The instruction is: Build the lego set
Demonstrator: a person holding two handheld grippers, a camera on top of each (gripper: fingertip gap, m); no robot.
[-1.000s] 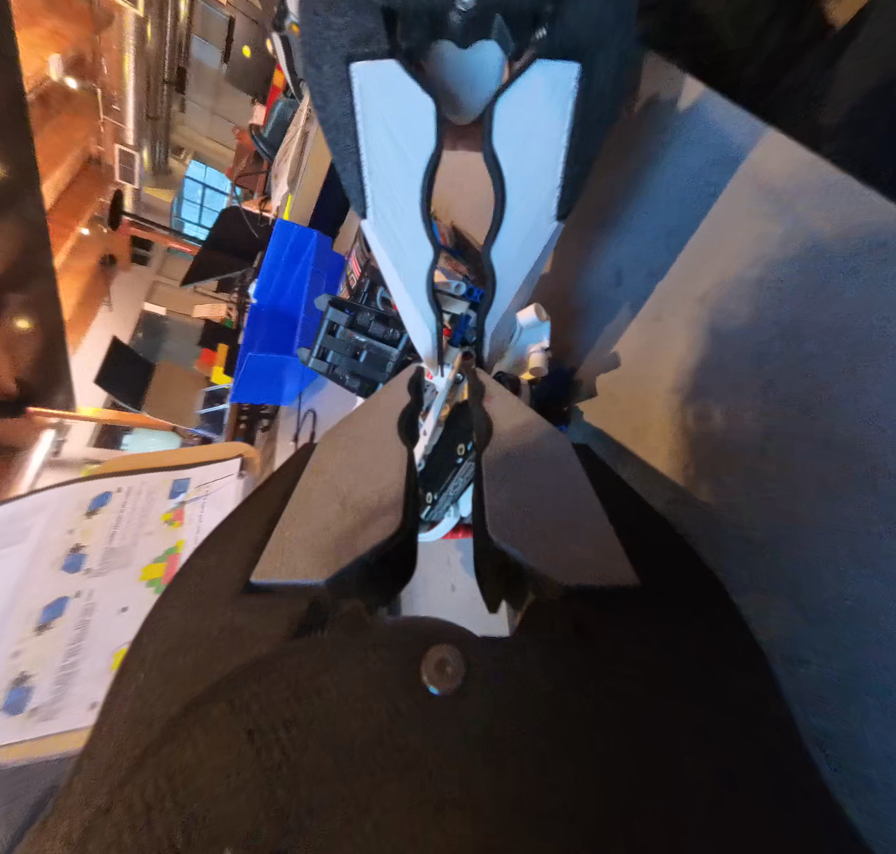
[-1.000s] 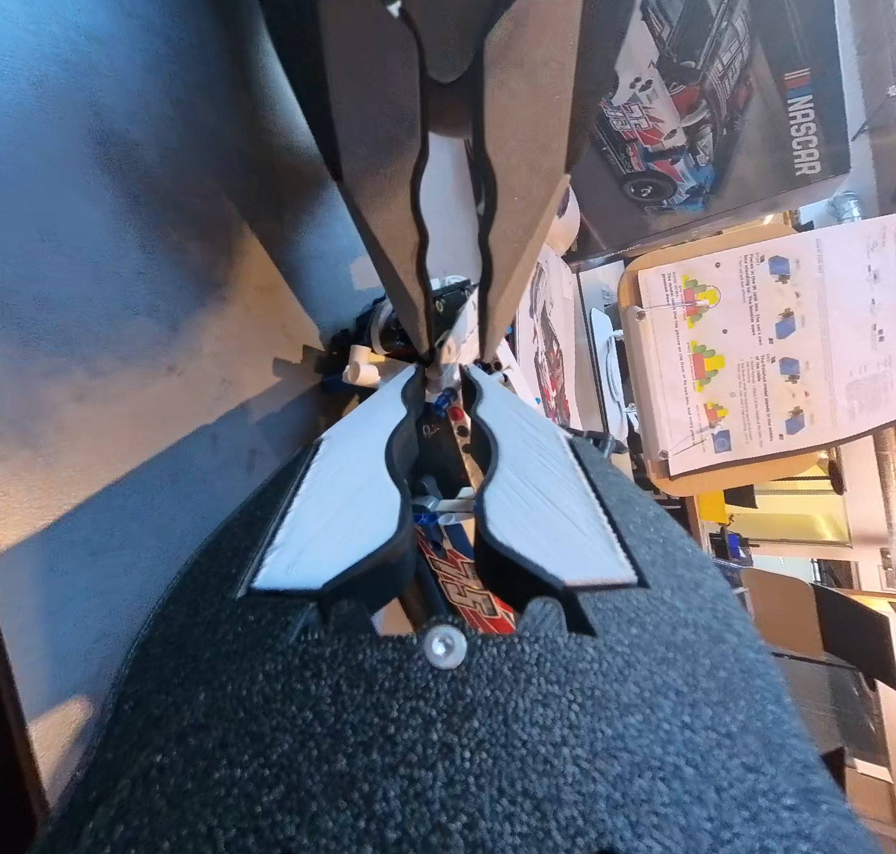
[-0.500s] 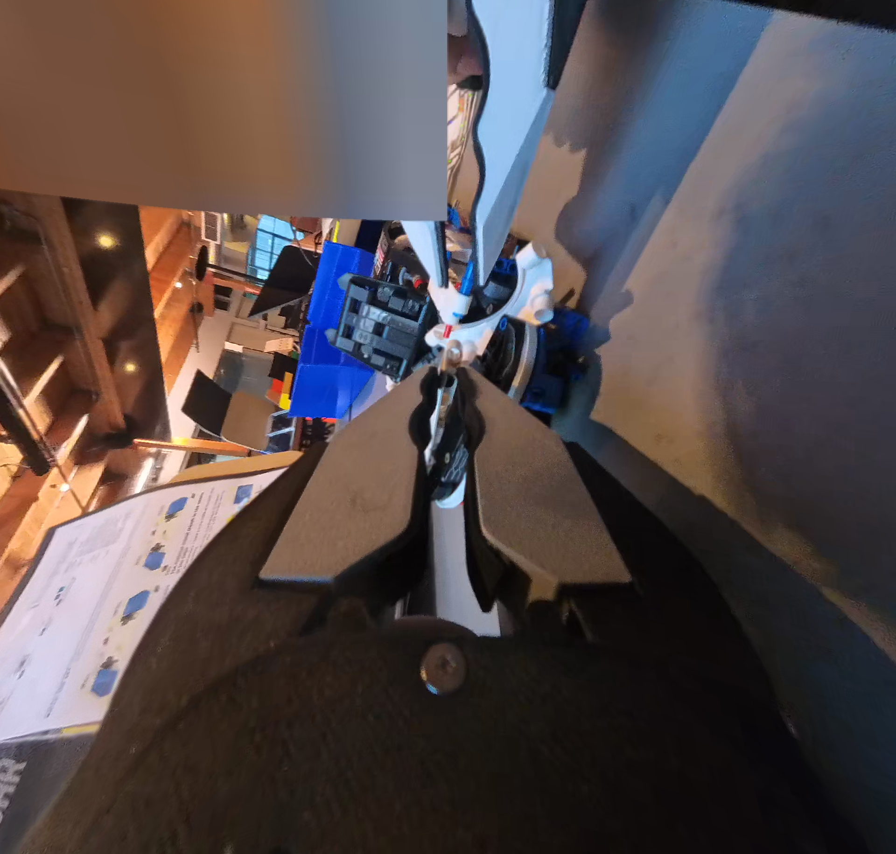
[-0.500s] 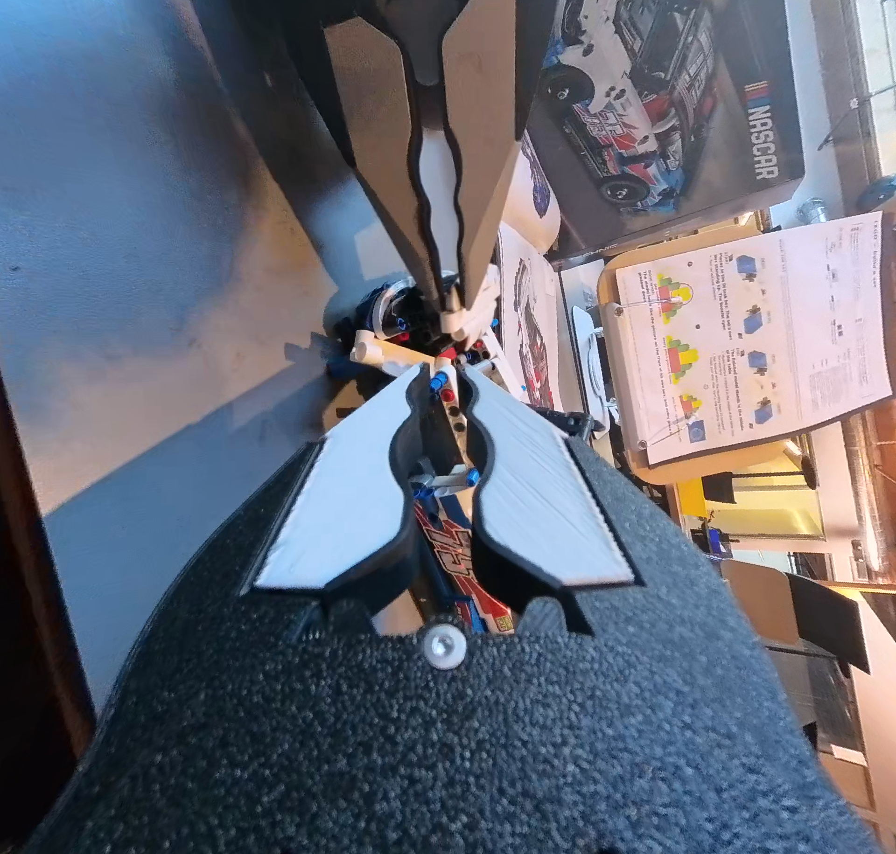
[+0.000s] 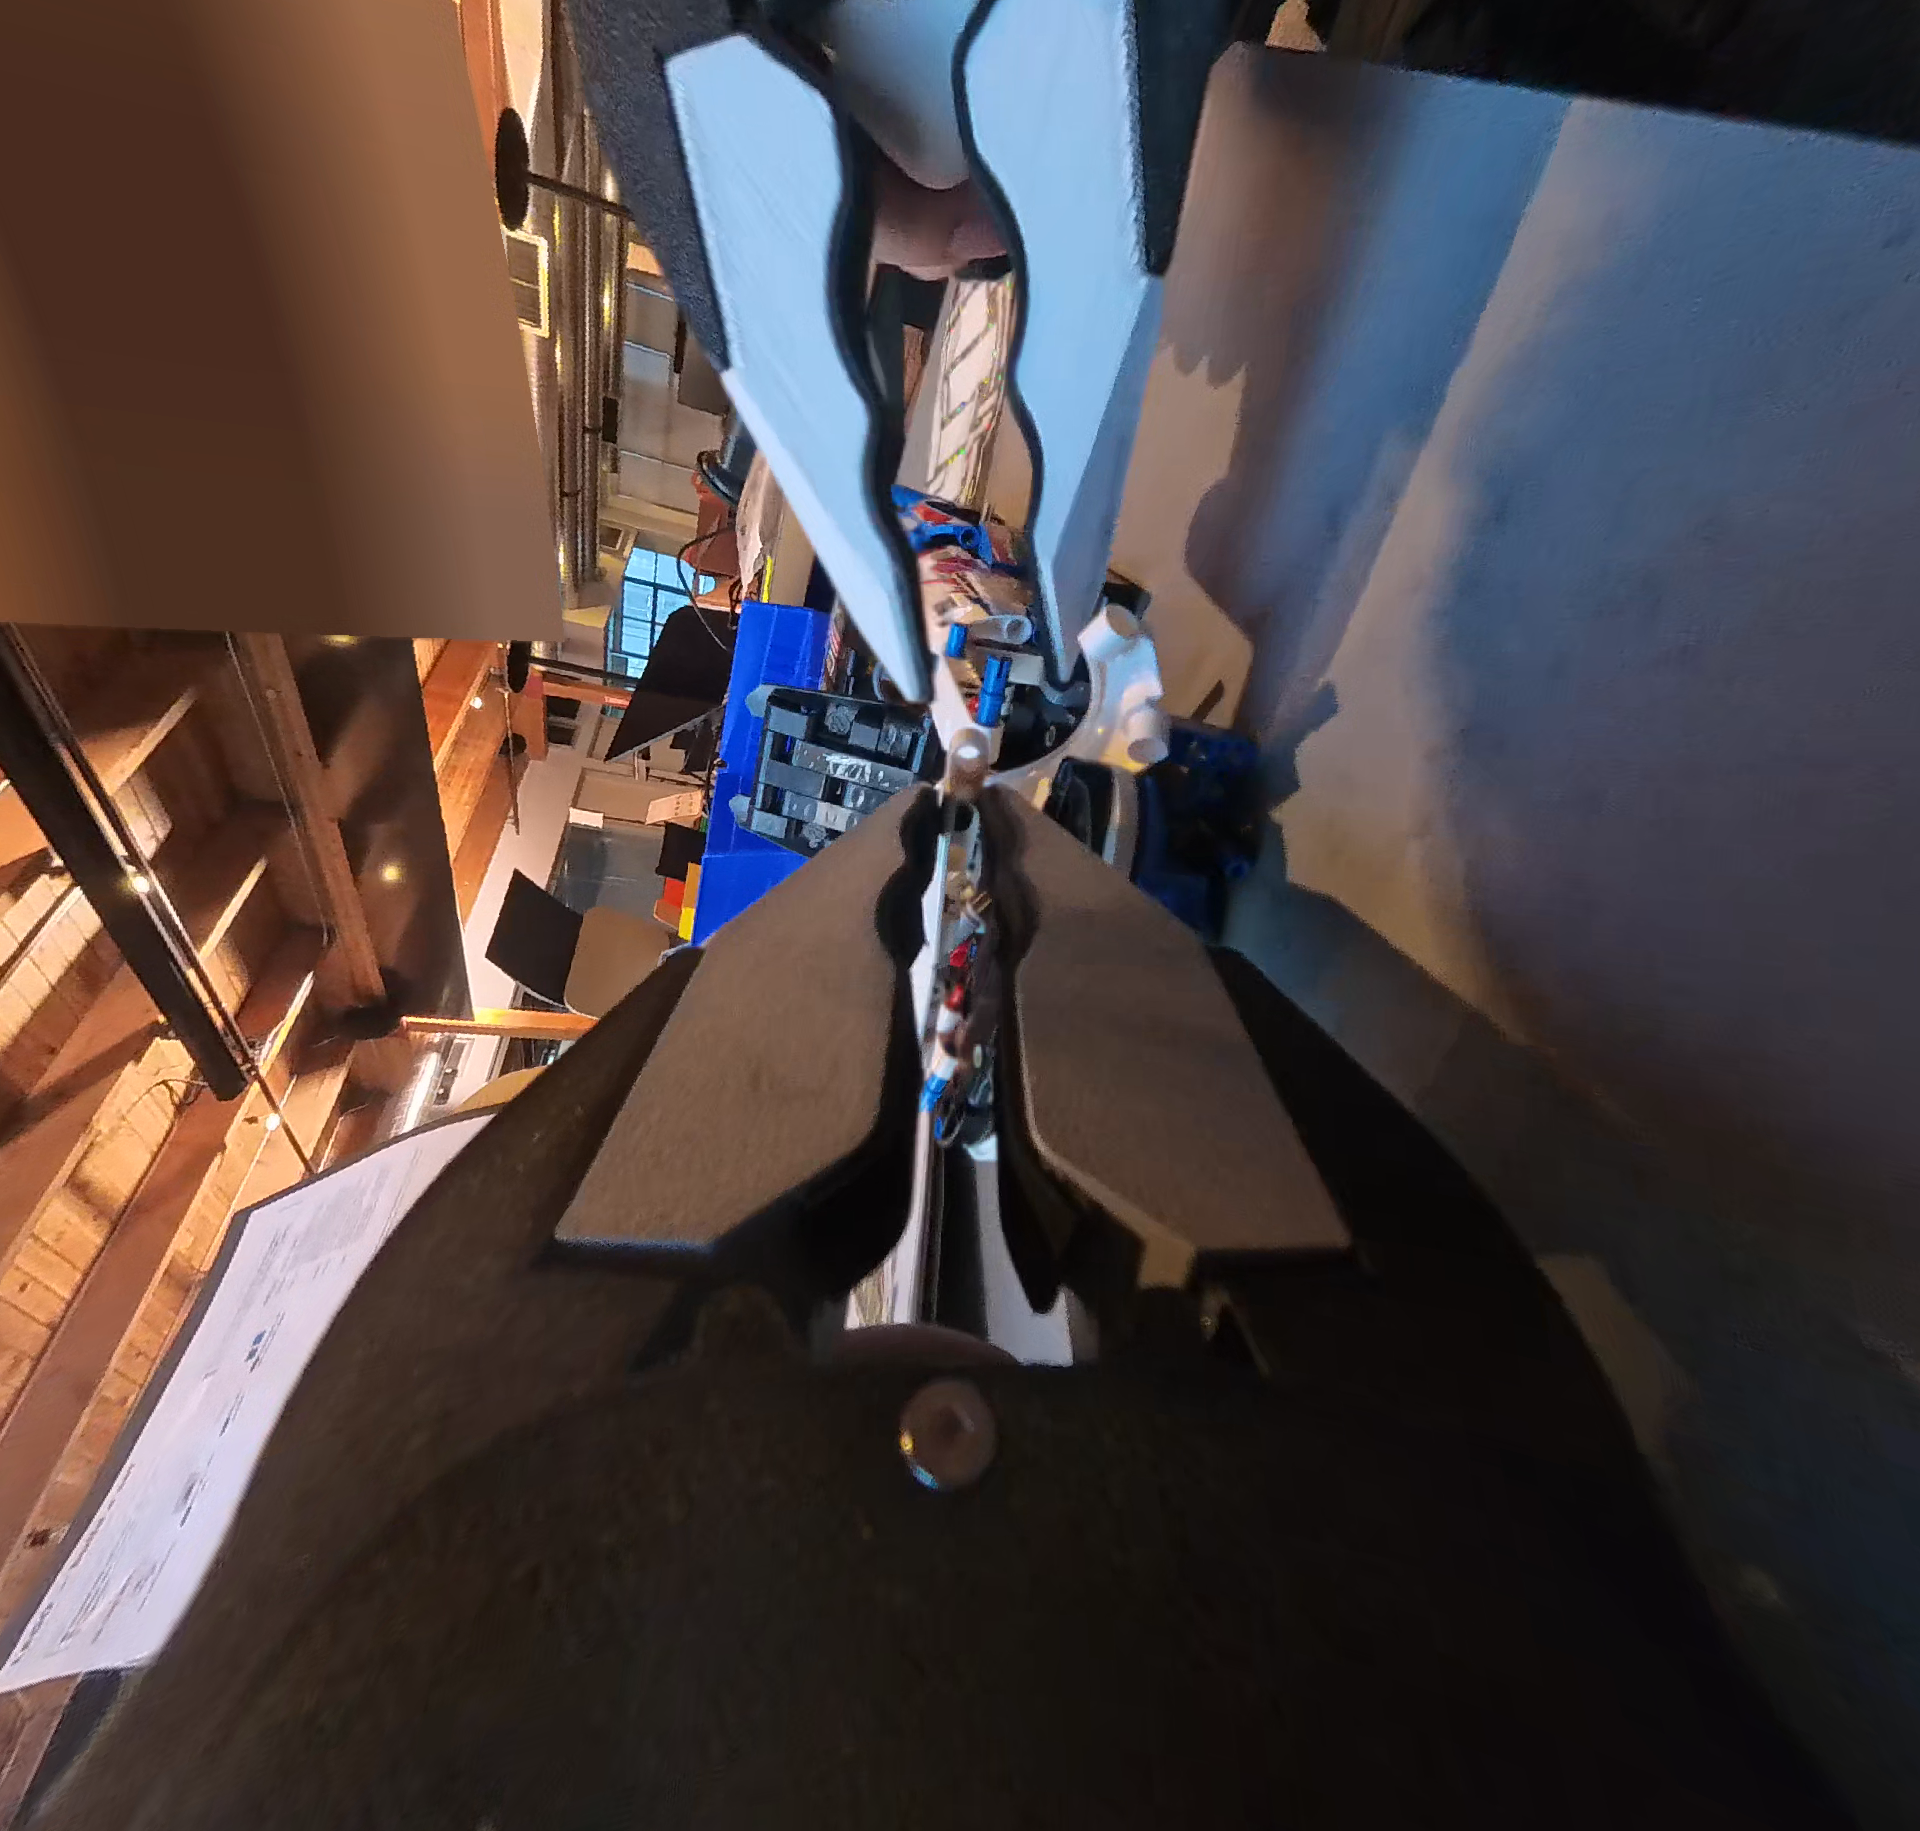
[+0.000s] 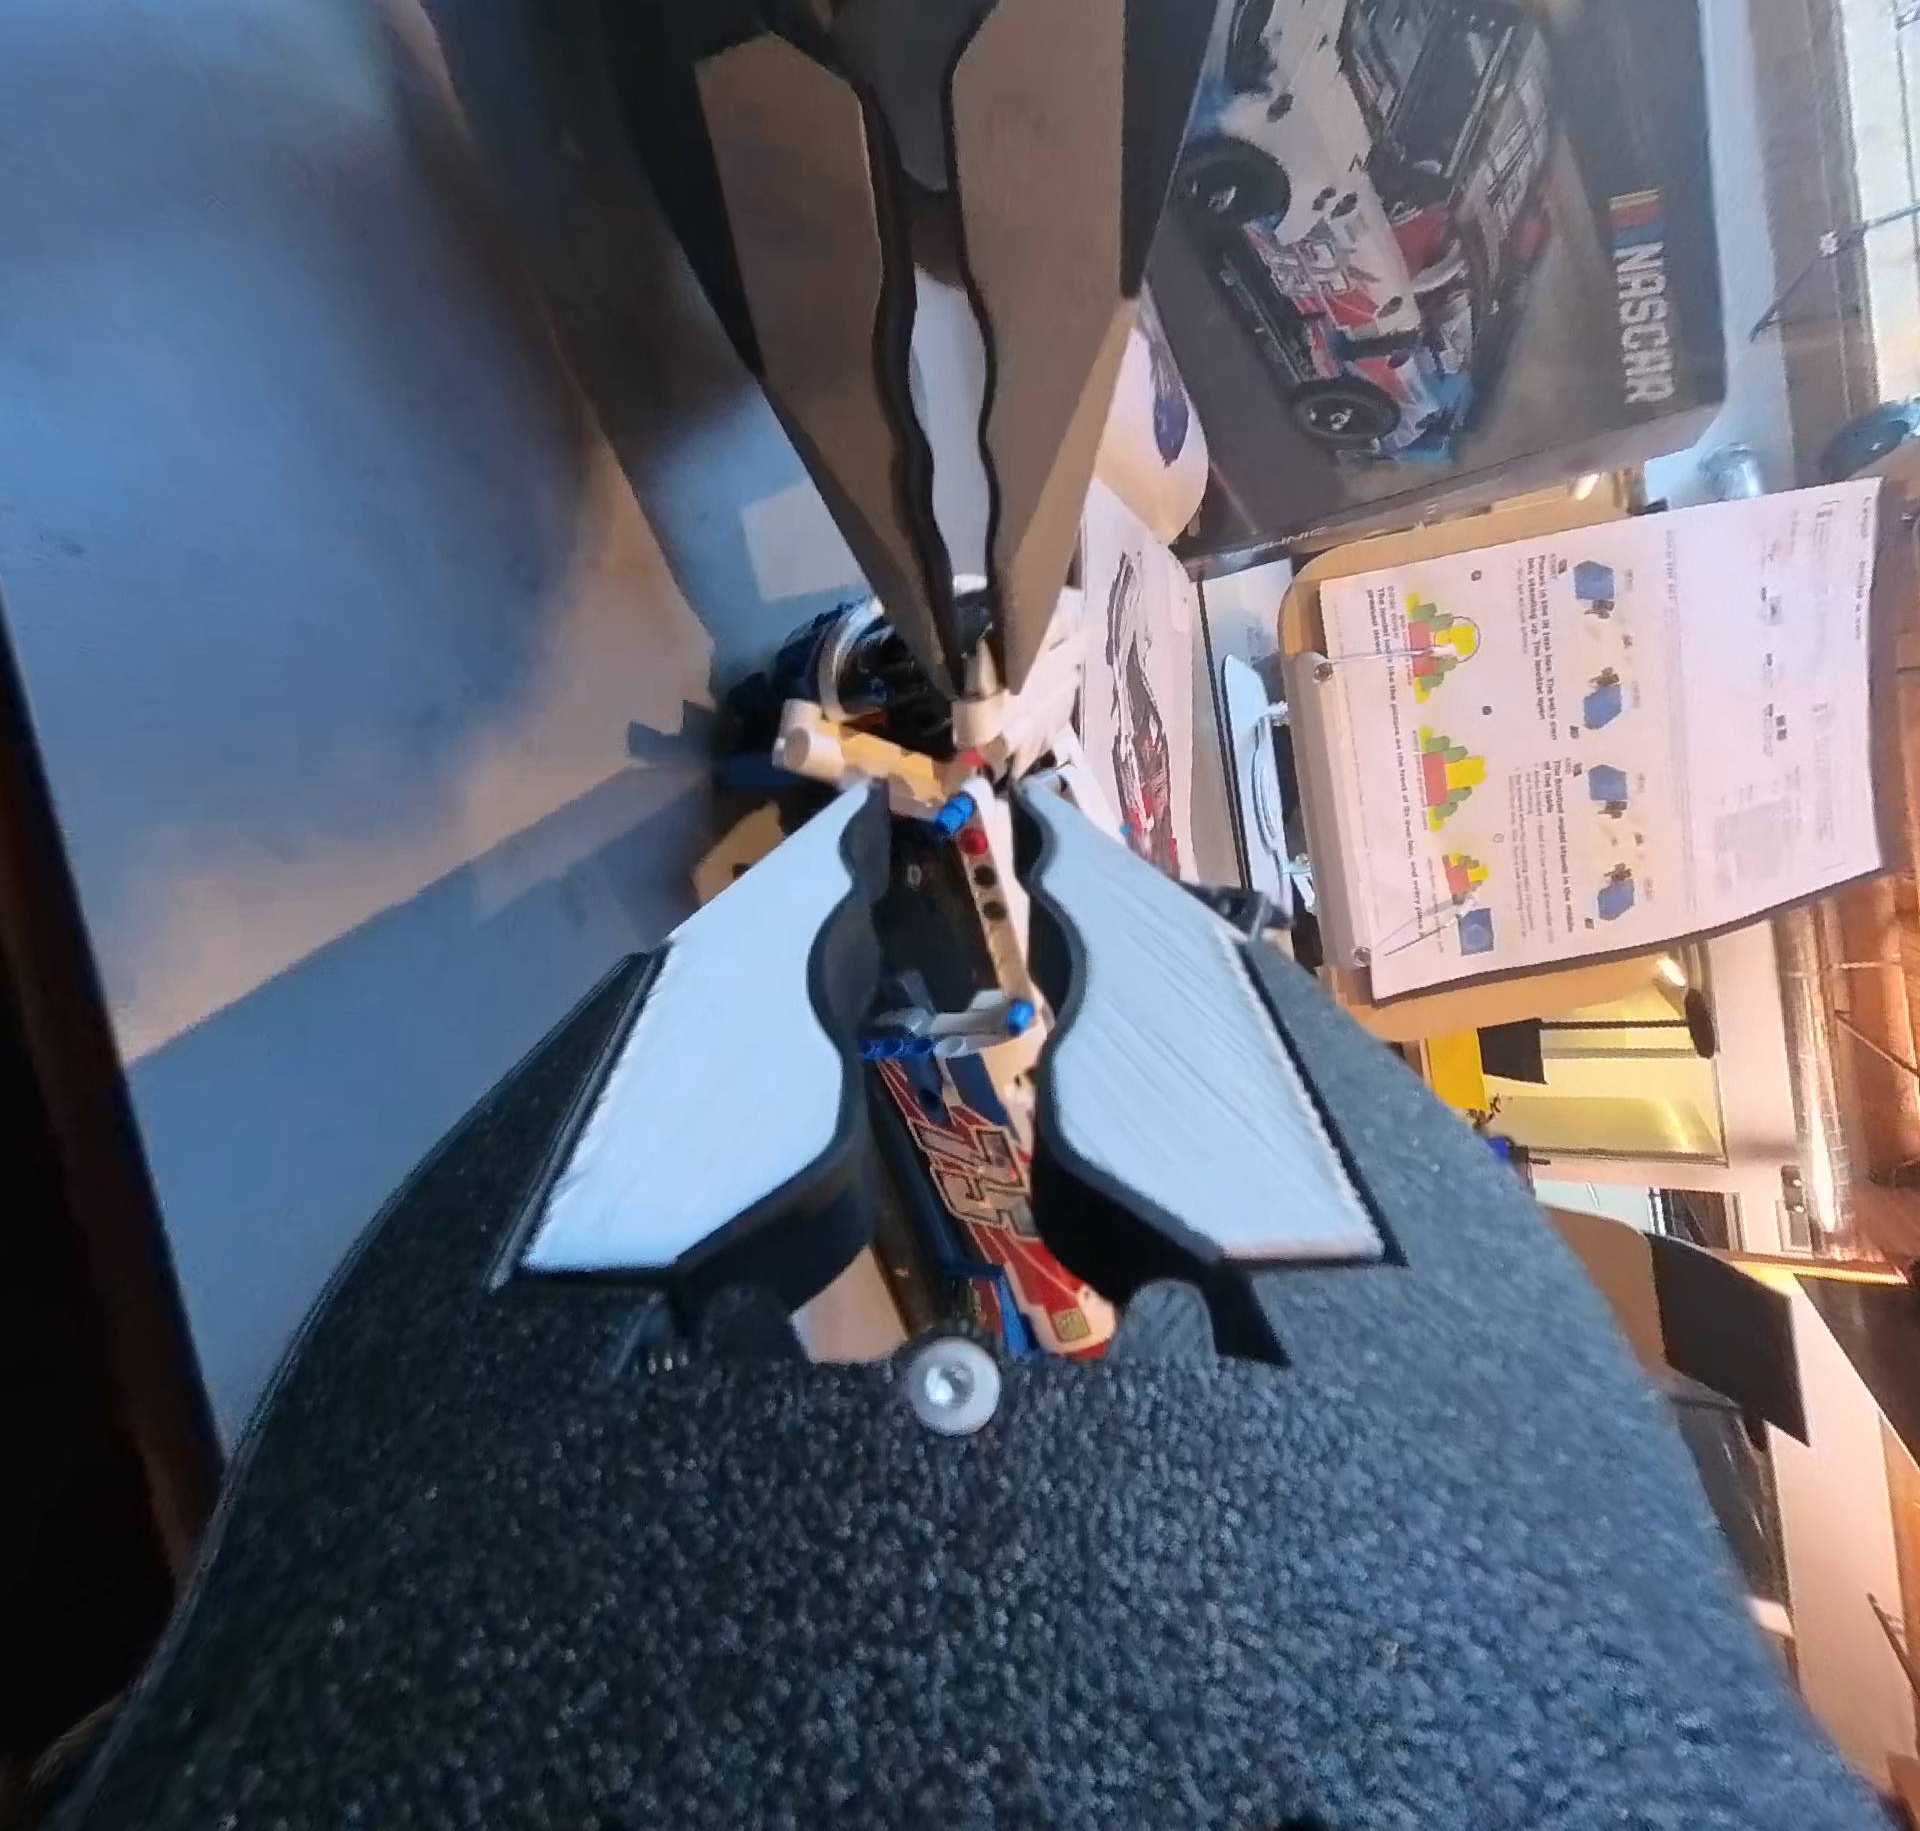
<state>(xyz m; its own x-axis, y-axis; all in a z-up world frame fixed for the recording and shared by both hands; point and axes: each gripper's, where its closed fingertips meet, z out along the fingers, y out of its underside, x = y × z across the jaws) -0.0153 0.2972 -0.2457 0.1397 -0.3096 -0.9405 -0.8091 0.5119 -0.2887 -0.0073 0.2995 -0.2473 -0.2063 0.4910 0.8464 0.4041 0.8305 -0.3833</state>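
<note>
A partly built lego car (image 6: 987, 1189) with a white frame, blue pins and a red-and-blue stickered panel is held between both grippers above the grey table. My right gripper (image 6: 945, 789), with white fingers, is shut on the car's body, which runs back between its fingers. My left gripper (image 5: 961, 794), with dark fingers, is shut on a thin white part at the car's other end (image 5: 1117, 669). The two grippers face each other tip to tip. The right gripper (image 5: 992, 685) shows at the top of the left wrist view, and the left gripper (image 6: 971, 680) at the top of the right wrist view.
The set's box (image 6: 1455, 171) and a clipboard with an instruction sheet (image 6: 1600, 742) lie beyond the car, beside an open booklet (image 6: 1138, 742). A blue bin (image 5: 769, 659) and a black lego block (image 5: 831, 773) stand behind. Grey table (image 5: 1558, 638) lies beside the car. My two grippers' fingertips are within a few centimetres of each other. From the right gripper's tips to the black lego block (image 5: 831, 773) is close to 6 cm.
Both views have tilted as the car is turned in the air. The right gripper's fingers stand a little wider than before. The left gripper keeps its grip on the white part.
</note>
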